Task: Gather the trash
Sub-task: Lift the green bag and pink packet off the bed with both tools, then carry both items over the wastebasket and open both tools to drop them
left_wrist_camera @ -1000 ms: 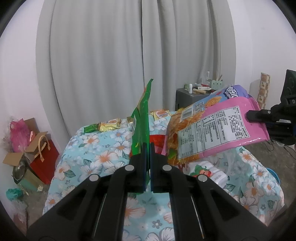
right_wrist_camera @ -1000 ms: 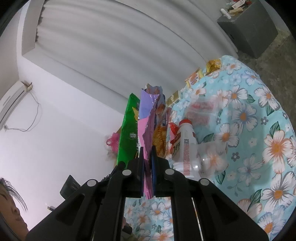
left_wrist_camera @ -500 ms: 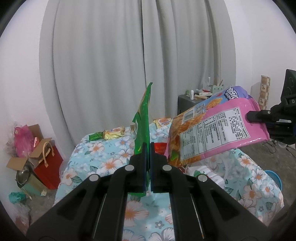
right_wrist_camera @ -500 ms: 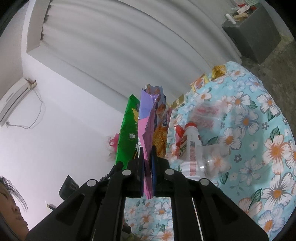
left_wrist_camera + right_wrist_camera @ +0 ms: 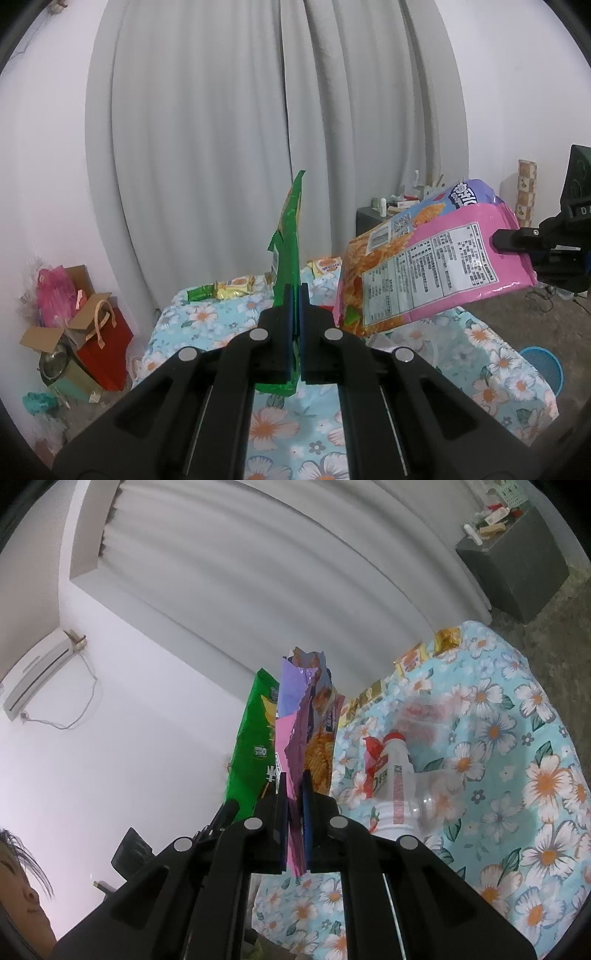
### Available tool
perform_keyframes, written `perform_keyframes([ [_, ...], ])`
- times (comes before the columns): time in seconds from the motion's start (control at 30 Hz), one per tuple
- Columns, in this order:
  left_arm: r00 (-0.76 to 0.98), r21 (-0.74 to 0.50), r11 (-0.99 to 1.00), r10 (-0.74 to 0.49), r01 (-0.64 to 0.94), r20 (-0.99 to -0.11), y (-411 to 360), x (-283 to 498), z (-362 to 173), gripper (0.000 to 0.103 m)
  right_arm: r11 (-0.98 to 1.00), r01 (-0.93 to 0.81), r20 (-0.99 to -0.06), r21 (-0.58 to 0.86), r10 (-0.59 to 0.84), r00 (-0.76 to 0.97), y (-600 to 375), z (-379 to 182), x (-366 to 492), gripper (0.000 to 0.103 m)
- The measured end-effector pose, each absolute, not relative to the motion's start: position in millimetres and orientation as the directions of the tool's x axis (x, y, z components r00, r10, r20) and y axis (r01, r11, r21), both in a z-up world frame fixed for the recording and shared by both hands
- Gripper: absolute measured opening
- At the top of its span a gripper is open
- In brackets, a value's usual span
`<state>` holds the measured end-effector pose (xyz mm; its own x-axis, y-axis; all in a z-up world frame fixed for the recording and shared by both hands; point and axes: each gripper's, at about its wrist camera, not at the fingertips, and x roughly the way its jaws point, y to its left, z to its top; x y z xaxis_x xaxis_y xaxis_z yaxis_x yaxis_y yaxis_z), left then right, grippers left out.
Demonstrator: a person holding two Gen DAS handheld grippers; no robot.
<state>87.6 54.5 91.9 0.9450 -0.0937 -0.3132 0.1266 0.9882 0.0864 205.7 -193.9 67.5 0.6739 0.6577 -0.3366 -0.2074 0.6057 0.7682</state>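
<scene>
Bags both up off the counter (image 5: 491,354): my left gripper (image 5: 294,325) has its fingers clamped on the green bag (image 5: 290,236), my right gripper (image 5: 294,808) pinches the pink bag (image 5: 295,738). I'd keep grips tight and carry level; bottle (image 5: 397,775) remains below.

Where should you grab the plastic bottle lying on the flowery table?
Probably around the plastic bottle's middle, coming down from above. It lies on its side on the flowered tablecloth, red cap pointing away from the camera, so fingers could close across its round body. The clear part may squash.
</scene>
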Motion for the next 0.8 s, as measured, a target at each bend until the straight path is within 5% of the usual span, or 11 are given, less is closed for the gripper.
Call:
perform_keyframes([
  [0.8, 0.911, 0.084, 0.929, -0.330, 0.360, -0.247, -19.2, 55.1, 133.5, 0.001, 0.672, -0.186, -0.284, 0.717, 0.526, 0.802, -264.0, 107.2, 101.3, 0.006],
])
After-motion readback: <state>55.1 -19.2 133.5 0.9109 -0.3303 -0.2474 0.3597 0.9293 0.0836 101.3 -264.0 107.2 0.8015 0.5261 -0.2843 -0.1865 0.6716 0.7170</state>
